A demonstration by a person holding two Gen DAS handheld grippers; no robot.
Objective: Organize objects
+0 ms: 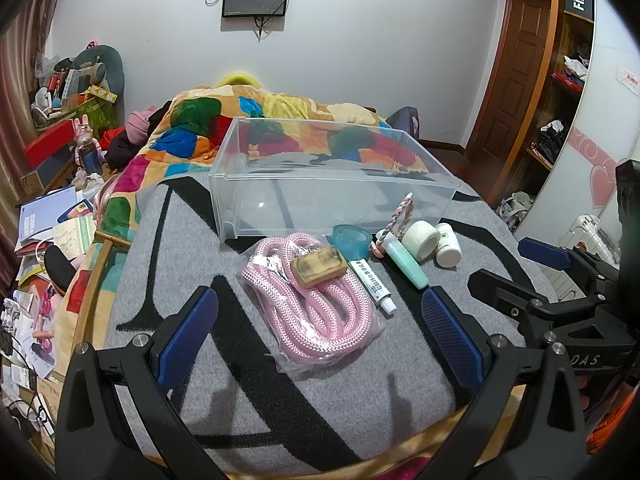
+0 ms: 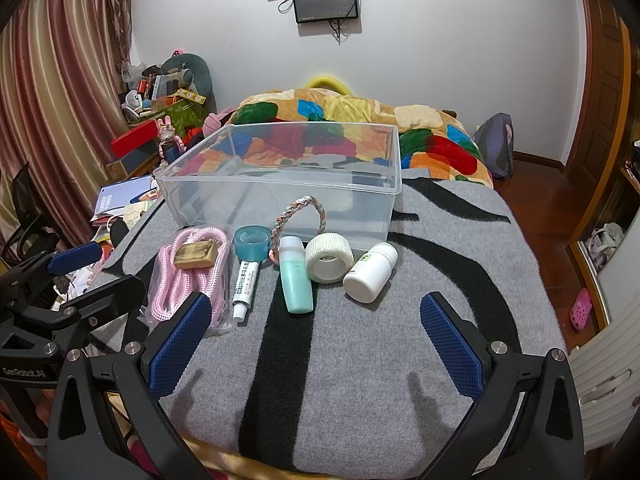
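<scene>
A clear plastic bin (image 2: pixel 280 184) sits on a grey blanket with black stripes (image 2: pixel 360 380); nothing lies inside it, and the colourful quilt (image 2: pixel 440 148) shows through its walls. In front of it, 1 loose row of small items: a pink braided rope in a clear bag (image 1: pixel 316 312) with a tan block (image 1: pixel 318 266) resting on top, a blue tape roll (image 2: pixel 251 243), a white ointment tube (image 2: pixel 245 288), a braided bracelet (image 2: pixel 298 210) leaning against the bin, a mint-green bottle (image 2: pixel 295 276), a white gauze roll (image 2: pixel 329 257) and a white pill bottle (image 2: pixel 370 272) on its side. The left gripper (image 1: pixel 316 332) is spread wide around the rope, holding nothing; the right gripper (image 2: pixel 316 340) is also wide, hovering over bare blanket.
</scene>
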